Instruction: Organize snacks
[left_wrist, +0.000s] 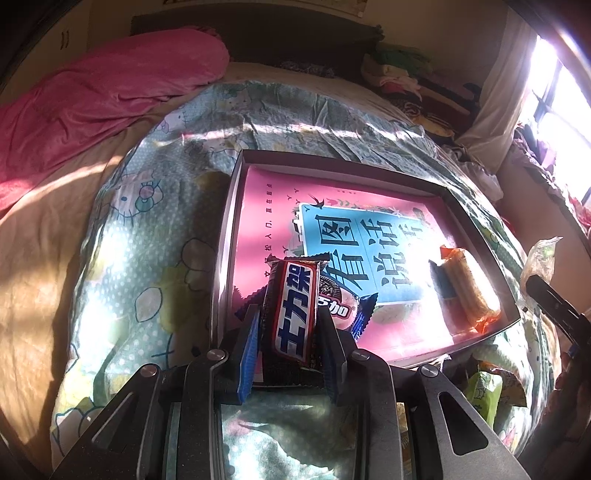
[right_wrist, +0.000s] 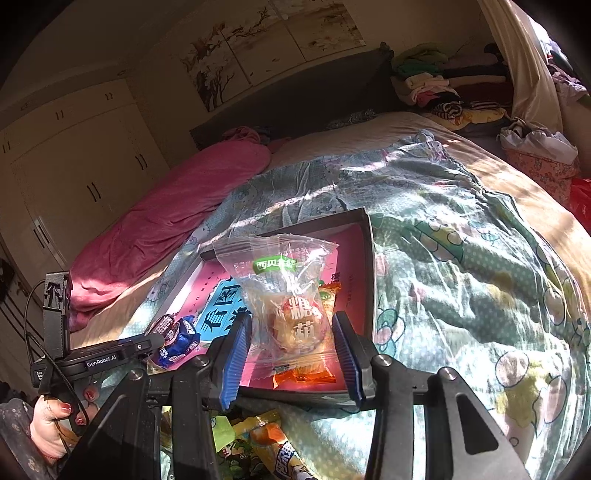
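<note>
Snacks partly sorted: an Oreo pack (left_wrist: 345, 310) and a wafer pack (left_wrist: 467, 291) lie in the box (left_wrist: 236, 206). The left gripper (left_wrist: 290, 332) clamps a chocolate bar (left_wrist: 293, 310), the right gripper (right_wrist: 291, 354) apparently pinches a clear candy bag (right_wrist: 291, 295); loose packets (right_wrist: 258, 443) wait on the quilt (right_wrist: 461, 258).

I note a bed (right_wrist: 461, 177) under a cartoon-print quilt (right_wrist: 461, 266). Left of it stands a cream wardrobe (right_wrist: 74, 162); behind its dark headboard (right_wrist: 295, 99), branch-painting panels (right_wrist: 258, 48); right of it, a sunlit curtained window (left_wrist: 554, 99).
</note>
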